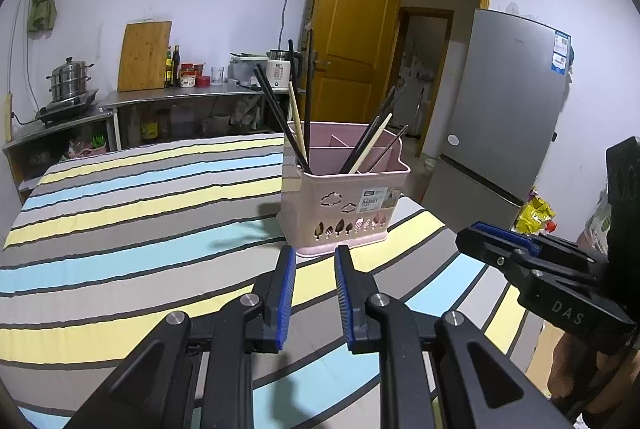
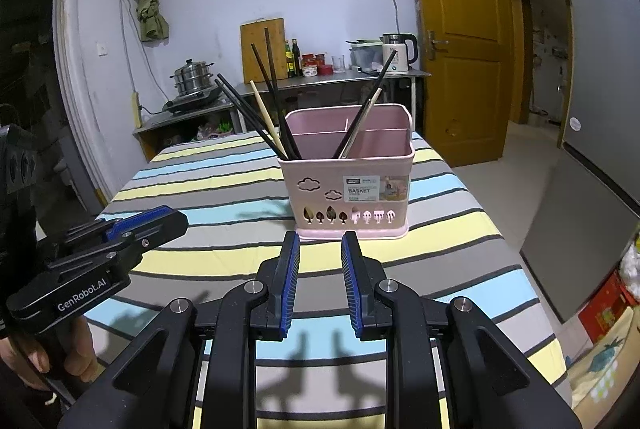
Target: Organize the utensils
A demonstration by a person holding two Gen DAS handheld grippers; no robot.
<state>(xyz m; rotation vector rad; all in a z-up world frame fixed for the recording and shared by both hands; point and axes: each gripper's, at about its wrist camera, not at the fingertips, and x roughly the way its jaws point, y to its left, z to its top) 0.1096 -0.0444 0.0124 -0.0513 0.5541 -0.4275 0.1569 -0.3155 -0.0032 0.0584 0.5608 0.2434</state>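
From my left wrist camera I see the left gripper (image 1: 315, 257) with its blue-padded jaws parted and nothing between them, low over the striped yellow, blue and grey tablecloth (image 1: 120, 221). Just beyond its tips stands the pink plastic utensil basket with cut-out tree shapes (image 1: 340, 205). Black and pale wooden chopsticks (image 1: 280, 117) lean in its compartments. To the right, the right gripper (image 2: 320, 245) also has its jaws released and empty, near the basket's front.

Both wrist views face the basket (image 1: 344, 189) – near, side-by-side.
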